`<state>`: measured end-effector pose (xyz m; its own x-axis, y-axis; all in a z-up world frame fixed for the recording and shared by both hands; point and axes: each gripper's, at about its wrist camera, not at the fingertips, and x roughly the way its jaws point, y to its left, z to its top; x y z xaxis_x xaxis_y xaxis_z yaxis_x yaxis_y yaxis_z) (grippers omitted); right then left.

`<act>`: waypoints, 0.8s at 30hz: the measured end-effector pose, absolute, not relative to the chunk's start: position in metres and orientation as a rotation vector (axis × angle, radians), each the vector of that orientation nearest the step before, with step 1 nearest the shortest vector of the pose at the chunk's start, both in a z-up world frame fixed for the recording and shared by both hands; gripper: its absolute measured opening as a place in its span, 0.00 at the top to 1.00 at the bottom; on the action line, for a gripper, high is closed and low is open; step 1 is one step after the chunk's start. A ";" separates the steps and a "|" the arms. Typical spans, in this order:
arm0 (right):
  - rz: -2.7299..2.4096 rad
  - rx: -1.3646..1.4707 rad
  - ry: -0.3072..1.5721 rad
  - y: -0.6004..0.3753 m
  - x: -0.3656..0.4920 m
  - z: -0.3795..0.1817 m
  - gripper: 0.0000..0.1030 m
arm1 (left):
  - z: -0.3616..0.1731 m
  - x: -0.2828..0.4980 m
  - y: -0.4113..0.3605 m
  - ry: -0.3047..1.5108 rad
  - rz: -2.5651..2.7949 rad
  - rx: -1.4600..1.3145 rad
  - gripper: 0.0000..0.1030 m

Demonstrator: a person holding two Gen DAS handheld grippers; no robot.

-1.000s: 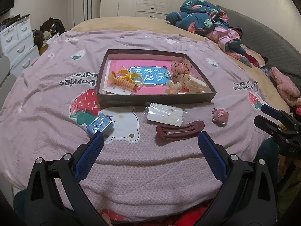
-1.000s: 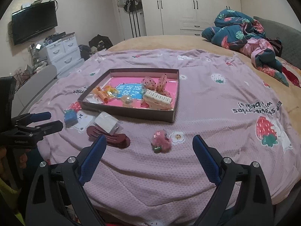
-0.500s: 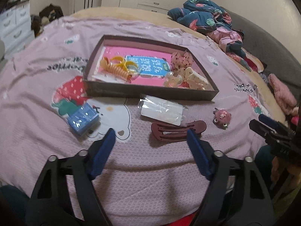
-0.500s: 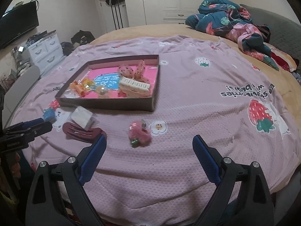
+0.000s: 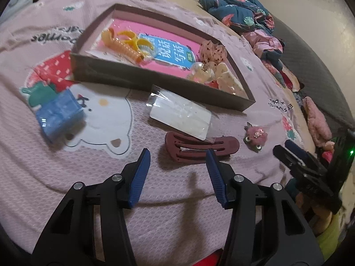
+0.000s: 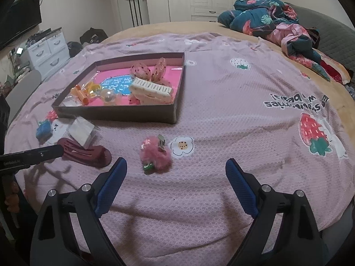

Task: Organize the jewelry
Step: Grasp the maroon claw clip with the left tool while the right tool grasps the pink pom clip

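Observation:
A brown tray (image 5: 142,76) (image 6: 124,113) with a pink floor holds orange and yellow clips (image 5: 124,44), a cream claw clip (image 6: 150,87) and pink bows. On the bedspread in front of it lie a dark red hair clip (image 5: 199,148) (image 6: 86,153), a clear packet with a white card (image 5: 179,114), a blue box (image 5: 58,110) and a fluffy pink clip (image 5: 255,136) (image 6: 155,153). My left gripper (image 5: 178,155) is open, just short of the dark red clip. My right gripper (image 6: 176,165) is open, just short of the fluffy pink clip.
A rumpled blue and pink quilt (image 6: 270,17) lies at the bed's far right. White drawers (image 6: 47,51) stand left of the bed. The bed edge is just below both grippers. The right gripper shows at the right of the left wrist view (image 5: 297,159).
Both grippers have moved forward and lower toward the bedspread. The left one now reaches the dark red clip; the right one has closed in on the fluffy pink clip.

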<state>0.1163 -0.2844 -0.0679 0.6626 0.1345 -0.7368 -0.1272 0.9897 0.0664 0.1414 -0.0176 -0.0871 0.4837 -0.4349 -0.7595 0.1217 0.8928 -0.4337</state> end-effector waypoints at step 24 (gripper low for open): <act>0.253 -0.012 0.917 -0.254 0.161 -0.095 0.64 | -0.088 0.156 -0.021 1.017 -0.408 -0.382 0.92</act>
